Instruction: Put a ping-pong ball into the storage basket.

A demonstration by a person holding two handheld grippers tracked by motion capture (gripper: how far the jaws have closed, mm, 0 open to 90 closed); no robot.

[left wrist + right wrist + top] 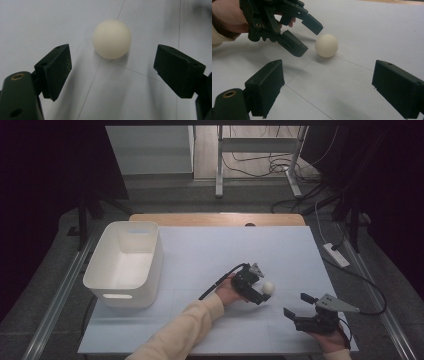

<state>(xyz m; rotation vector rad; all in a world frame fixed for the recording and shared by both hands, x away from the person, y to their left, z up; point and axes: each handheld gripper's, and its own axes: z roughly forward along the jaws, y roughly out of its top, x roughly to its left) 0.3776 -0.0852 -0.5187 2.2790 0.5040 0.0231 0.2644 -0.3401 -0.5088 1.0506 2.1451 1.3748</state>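
1. ball (268, 287): small and cream-white, resting on the pale sheet (210, 255) over the table, right of centre in the high view.
2. left gripper (261, 292): i see its jaws spread apart, tips just short of the ball; in the left gripper view the ball (112, 39) lies ahead of the gap, touching neither pad.
3. right gripper (297, 306): i see it held near the front right edge of the sheet, jaws apart with nothing between them; its own view looks toward the ball (326, 45) and the left gripper (305, 37) beside it.
4. white bin (125, 262): standing at the left of the sheet, well apart from the ball.
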